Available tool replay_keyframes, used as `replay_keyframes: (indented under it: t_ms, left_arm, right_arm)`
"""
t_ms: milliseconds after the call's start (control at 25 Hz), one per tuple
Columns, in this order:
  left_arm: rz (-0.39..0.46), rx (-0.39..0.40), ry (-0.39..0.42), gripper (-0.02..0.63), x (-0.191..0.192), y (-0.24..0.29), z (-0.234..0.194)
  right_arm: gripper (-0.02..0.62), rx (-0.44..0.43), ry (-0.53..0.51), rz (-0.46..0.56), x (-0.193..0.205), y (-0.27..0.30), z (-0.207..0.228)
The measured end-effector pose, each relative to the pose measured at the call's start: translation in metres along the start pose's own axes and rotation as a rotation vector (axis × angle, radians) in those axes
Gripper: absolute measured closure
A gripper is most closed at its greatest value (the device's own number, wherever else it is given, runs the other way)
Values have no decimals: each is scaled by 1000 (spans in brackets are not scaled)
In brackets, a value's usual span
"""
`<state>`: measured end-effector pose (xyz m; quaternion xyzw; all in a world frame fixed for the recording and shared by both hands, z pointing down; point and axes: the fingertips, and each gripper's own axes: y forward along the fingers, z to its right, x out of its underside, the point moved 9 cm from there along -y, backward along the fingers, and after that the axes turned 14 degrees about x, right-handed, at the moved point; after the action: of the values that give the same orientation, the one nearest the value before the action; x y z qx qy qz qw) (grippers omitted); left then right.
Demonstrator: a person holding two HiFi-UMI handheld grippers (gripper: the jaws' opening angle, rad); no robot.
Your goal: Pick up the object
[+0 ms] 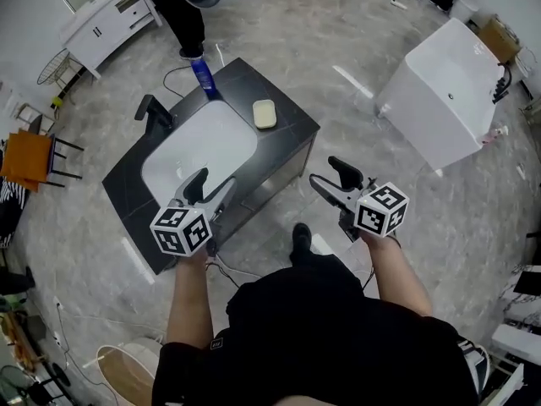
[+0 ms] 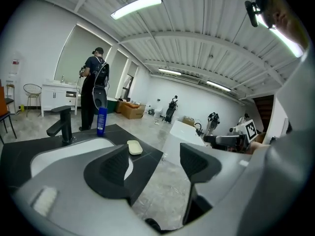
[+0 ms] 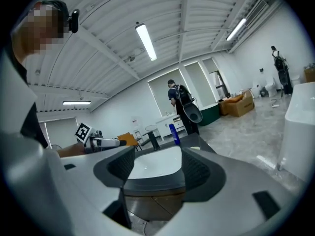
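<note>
A dark vanity top (image 1: pixel 287 129) with a white basin (image 1: pixel 199 155) stands in front of me. On it are a pale soap bar (image 1: pixel 265 113), a blue bottle (image 1: pixel 203 74) and a black faucet (image 1: pixel 155 112). My left gripper (image 1: pixel 215 178) hovers open over the basin's near edge, holding nothing. To the right of the vanity, above the floor, my right gripper (image 1: pixel 324 170) is open and empty as well. The left gripper view shows the soap bar (image 2: pixel 134 147) and the blue bottle (image 2: pixel 101 122) beyond the left gripper (image 2: pixel 155 156). The right gripper (image 3: pixel 157 168) faces the basin (image 3: pixel 152 163) from the side.
A white box-like unit (image 1: pixel 452 91) stands on the floor at the right. A person in dark clothes (image 1: pixel 182 7) stands just behind the vanity. A white cabinet (image 1: pixel 106 19) and an orange chair (image 1: pixel 30 155) are at the left. Cables (image 1: pixel 245 269) lie by my feet.
</note>
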<state>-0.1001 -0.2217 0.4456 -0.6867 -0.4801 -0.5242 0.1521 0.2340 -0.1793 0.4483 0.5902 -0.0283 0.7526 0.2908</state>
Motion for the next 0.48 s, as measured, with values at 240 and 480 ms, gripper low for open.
replay_keyframes:
  t_ms: [240,480]
  left_arm:
    - [25,-50,9,276,-29,33,-18]
    - [-4,-38,-16,276,-25,47,-51]
  right_arm:
    - [293,-77,-55,-39,-28,53,35]
    - [293,-75,-68,-59,-39,98,39]
